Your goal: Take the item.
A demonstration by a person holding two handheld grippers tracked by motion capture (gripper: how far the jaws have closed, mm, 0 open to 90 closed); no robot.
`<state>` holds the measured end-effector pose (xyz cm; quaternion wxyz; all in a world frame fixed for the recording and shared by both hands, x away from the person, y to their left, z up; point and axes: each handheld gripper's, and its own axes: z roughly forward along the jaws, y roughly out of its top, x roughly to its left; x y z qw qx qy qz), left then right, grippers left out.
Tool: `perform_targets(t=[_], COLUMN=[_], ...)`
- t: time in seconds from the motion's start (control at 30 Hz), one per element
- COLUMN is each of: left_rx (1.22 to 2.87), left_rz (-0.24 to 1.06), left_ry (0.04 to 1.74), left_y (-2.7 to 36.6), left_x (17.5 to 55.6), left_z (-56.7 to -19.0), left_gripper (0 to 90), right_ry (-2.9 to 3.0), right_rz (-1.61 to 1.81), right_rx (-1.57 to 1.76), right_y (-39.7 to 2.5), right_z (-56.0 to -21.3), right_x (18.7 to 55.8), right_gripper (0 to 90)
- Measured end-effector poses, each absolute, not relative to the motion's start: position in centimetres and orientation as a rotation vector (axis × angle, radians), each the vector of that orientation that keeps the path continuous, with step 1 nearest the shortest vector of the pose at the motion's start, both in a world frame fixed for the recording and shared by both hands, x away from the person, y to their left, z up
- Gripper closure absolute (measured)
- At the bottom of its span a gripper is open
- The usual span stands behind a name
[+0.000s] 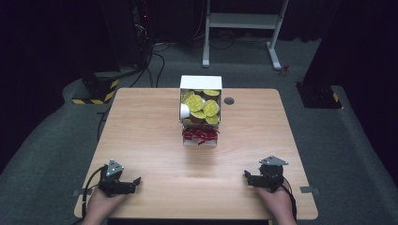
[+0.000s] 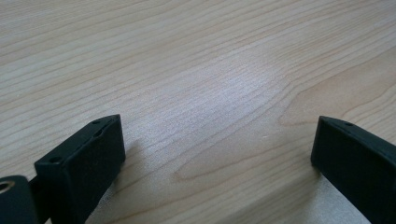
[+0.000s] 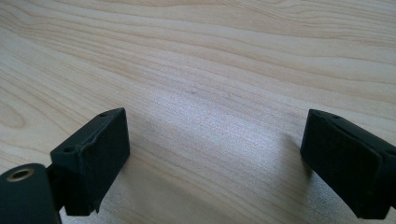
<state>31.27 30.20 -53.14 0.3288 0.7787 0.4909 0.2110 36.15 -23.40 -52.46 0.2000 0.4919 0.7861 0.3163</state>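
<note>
Item: white box (image 1: 201, 83), open at the top, standing at the far middle of the bench (image 1: 150, 140), close to its back edge. Contents: round yellow-topped capsules (image 1: 202, 106), heaped; one white cup-like piece (image 1: 184, 111) lies on its side at the box's left edge. The lower front part of the box holds a tangle of red pieces (image 1: 200, 135), possibly wrappers or shredded strips; the high view is too coarse to tell which.

Item: small dark round fitting (image 1: 229, 101), set into the bench top just right of the box.

Item: left claw (image 1: 136, 182), near the front left corner of the bench, well apart from the box, held in the person's left hand (image 1: 101, 204). Grey three-cornered plate on top; cable trailing off to the left. In the left gripper view its two black jaws stand wide apart over bare wood grain (image 2: 210, 93), with nothing between them.

Item: right claw (image 1: 246, 176), near the front right corner of the bench, well apart from the box, held in the person's right hand (image 1: 278, 204). Grey three-cornered plate on top. In the right gripper view the jaws are likewise spread wide, nothing gripped, bare wood (image 3: 215, 84) between them.

Item: bench, light wood, rounded corners. Surroundings: grey carpet floor (image 1: 356, 154); white frame legs (image 1: 241, 21) beyond the far edge; yellow-and-black striped base (image 1: 96, 93) at far left; dark cables (image 1: 157, 61) on the floor.
</note>
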Motion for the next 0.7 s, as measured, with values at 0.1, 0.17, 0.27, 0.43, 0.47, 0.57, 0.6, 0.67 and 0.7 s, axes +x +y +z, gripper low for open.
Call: perform_targets(t=[0.1, 0.17, 0.27, 0.43, 0.47, 0.57, 0.6, 0.67, 0.7], left_rx=[2.033, 2.033, 2.032, 2.033, 2.034, 2.035, 2.035, 2.034, 2.032], left_rz=[0.553, 0.555, 0.554, 0.552, 0.551, 0.552, 0.552, 0.553, 0.553], left_ry=[1.291, 1.291, 1.296, 1.299, 1.300, 1.299, 1.299, 1.299, 1.299], left_y=[30.18, 30.20, 30.20, 30.21, 30.19, 30.19, 30.19, 30.19, 30.19], left_x=[31.26, 31.25, 31.24, 31.26, 31.32, 31.38, 31.38, 31.37, 31.36], left_z=[-53.15, -53.15, -53.13, -53.11, -53.10, -53.11, -53.11, -53.11, -53.12], left_gripper=[3.4, 3.4, 3.4, 3.3, 3.3, 3.3, 3.3, 3.3, 3.3], right_ry=[2.198, 2.199, 2.199, 2.200, 2.202, 2.200, 2.201, 2.200, 2.201], right_rz=[0.884, 0.884, 0.885, 0.885, 0.886, 0.885, 0.885, 0.885, 0.885], right_rx=[1.374, 1.372, 1.372, 1.370, 1.369, 1.369, 1.371, 1.369, 1.371], right_y=[-23.39, -23.42, -23.42, -23.43, -23.45, -23.43, -23.43, -23.44, -23.43], right_z=[-52.47, -52.46, -52.46, -52.46, -52.46, -52.46, -52.46, -52.46, -52.46], right_x=[36.15, 36.16, 36.16, 36.17, 36.17, 36.16, 36.15, 36.16, 36.15], right_gripper=[8.0, 8.0, 8.0, 8.0, 8.0, 8.0, 8.0, 8.0, 8.0])
